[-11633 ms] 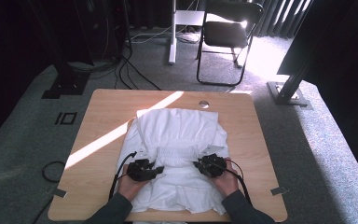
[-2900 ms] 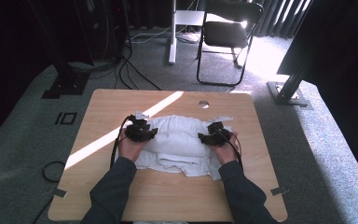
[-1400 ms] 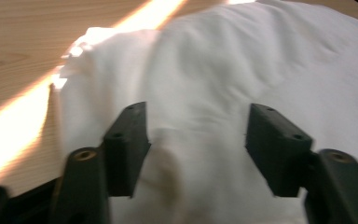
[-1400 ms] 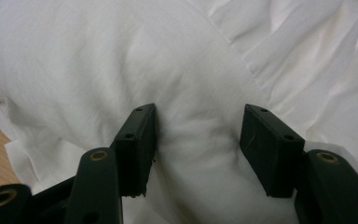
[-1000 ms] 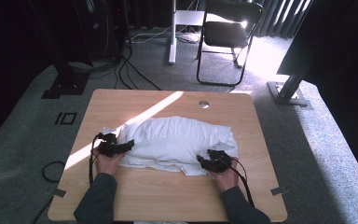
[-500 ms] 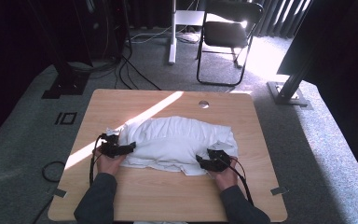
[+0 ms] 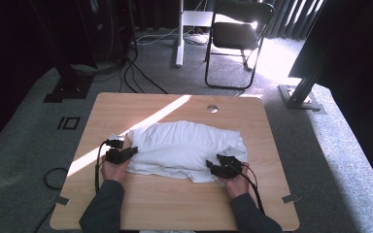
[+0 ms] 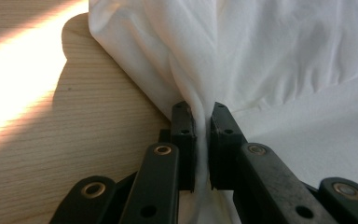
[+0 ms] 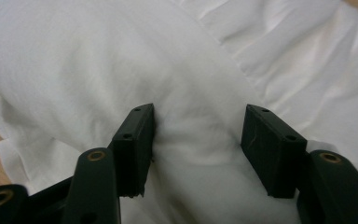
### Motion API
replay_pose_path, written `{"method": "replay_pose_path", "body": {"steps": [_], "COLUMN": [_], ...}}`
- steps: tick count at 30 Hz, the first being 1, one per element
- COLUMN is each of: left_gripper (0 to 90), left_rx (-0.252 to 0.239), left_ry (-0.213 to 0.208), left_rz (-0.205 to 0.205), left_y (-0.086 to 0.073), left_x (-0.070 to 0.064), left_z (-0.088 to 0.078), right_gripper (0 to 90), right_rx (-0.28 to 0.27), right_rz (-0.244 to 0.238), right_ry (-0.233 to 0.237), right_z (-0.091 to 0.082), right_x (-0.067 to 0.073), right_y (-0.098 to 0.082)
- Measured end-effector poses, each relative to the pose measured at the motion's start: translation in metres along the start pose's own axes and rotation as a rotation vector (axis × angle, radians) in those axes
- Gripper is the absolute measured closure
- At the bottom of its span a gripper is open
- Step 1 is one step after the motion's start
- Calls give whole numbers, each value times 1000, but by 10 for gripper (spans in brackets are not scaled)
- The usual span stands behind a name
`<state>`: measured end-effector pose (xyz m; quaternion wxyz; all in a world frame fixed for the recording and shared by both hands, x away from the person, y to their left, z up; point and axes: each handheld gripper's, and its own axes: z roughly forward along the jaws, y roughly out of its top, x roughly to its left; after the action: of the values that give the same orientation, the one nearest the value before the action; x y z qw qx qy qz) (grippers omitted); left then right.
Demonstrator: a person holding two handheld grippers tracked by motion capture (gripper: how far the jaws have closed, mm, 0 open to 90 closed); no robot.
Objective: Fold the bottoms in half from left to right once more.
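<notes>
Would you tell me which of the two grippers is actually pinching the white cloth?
The left gripper: it has just closed on a fold of the white cloth. The right gripper stands open.

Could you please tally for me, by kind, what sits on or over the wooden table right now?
White cloth: 1
Black grippers, left gripper and right gripper: 2
Total: 3
</notes>
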<state>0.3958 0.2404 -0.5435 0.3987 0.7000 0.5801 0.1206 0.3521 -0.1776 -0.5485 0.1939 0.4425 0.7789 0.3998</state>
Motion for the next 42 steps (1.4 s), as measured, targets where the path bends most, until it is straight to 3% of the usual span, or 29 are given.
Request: {"method": "replay_pose_path", "body": {"steps": [3, 6, 9, 14, 18, 21, 27, 32, 35, 42], "left_gripper": [845, 847, 846, 847, 848, 852, 858, 860, 861, 862], "left_rx": [-29, -36, -69, -113, -141, -170, -232, -265, -293, -313], "left_ry": [11, 26, -9, -27, -48, -61, -106, -140, -166, -234], "left_rz": [0, 4, 15, 19, 37, 49, 70, 98, 134, 229], "left_y": [4, 8, 11, 19, 27, 35, 53, 67, 78, 95], "left_x": [3, 4, 4, 0, -5, -10, -22, -36, -52, -93], "left_z": [-9, -16, -24, -35, -43, -50, -65, -73, -76, -76], "right_gripper": [442, 458, 464, 458, 420, 401, 394, 399, 408, 436], "right_rx": [-2, -19, -33, -126, -120, -86, 26, 32, 30, 15], "right_rz": [6, 10, 14, -4, -67, -100, -116, -85, -70, -47], "right_ry": [-20, -71, -133, -41, 3, 29, 47, 66, 77, 117], "right_z": [-4, -12, -20, -22, -4, 16, 55, 65, 69, 86], "right_x": [-2, -4, -7, 6, 25, 37, 50, 54, 56, 82], "right_y": [-1, -3, 0, 28, 55, 65, 56, 52, 53, 60]}}
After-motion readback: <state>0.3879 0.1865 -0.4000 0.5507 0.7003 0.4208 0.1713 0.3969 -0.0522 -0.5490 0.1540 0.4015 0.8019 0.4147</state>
